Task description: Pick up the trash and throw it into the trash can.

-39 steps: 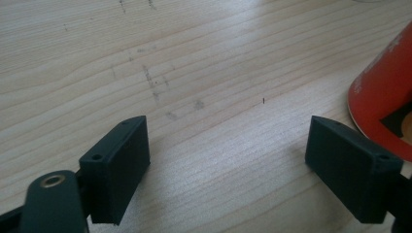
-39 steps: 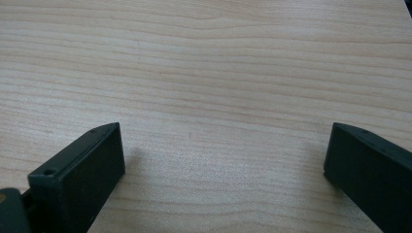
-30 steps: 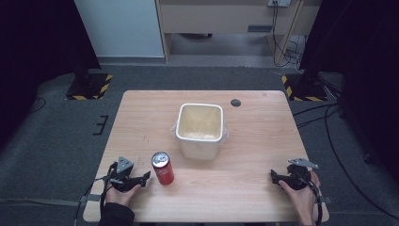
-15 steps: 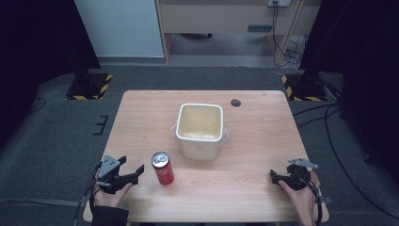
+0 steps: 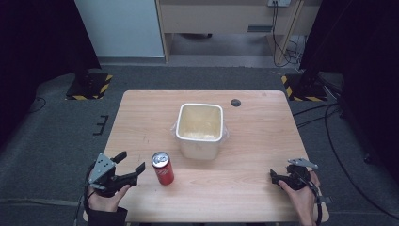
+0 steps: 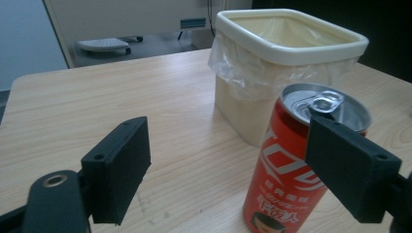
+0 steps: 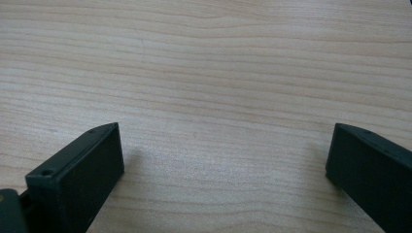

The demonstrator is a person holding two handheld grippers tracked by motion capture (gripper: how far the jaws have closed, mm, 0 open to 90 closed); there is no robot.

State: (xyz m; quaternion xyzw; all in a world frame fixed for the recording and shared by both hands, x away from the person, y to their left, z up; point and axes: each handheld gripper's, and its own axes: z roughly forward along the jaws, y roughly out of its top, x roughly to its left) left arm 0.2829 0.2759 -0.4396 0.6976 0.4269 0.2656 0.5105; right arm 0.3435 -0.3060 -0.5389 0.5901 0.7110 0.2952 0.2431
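A: What is on the tabletop (image 5: pixel 263 141)?

B: A red can (image 5: pixel 162 168) and a cream tub (image 5: pixel 199 130). The can stands up straight at the near left. The tub sits in the middle, just past the can and a little to its right. They are near each other but do not touch.

A: Is there something in the tub?

B: It has a thin clear bag (image 6: pixel 243 68) inside. The bag folds over the rim and hangs down the outside. I cannot see if anything lies at the bottom.

A: Where are the left tongs (image 5: pixel 131 165)?

B: At the near left edge, in the person's left hand (image 5: pixel 109 195). They point to the right, at the can. Their two black jaws are spread wide with nothing between them.

A: Are they touching the can?

B: No. In the left gripper view the can (image 6: pixel 296 170) stands past the right jaw, and that jaw hides part of it. The other jaw is well off to the left. The can's top is shut, and its ring tab (image 6: pixel 326 101) lies flat.

A: And the right tongs (image 5: pixel 277 176)?

B: At the near right, in the person's right hand (image 5: pixel 301 195). They point left, low over the wood. In the right gripper view both jaws are spread far apart with just bare wood between them. They are well apart from the can and the tub.

A: Anything else up there?

B: A small dark round spot (image 5: pixel 235 102) in the wood at the far side, right of the tub.
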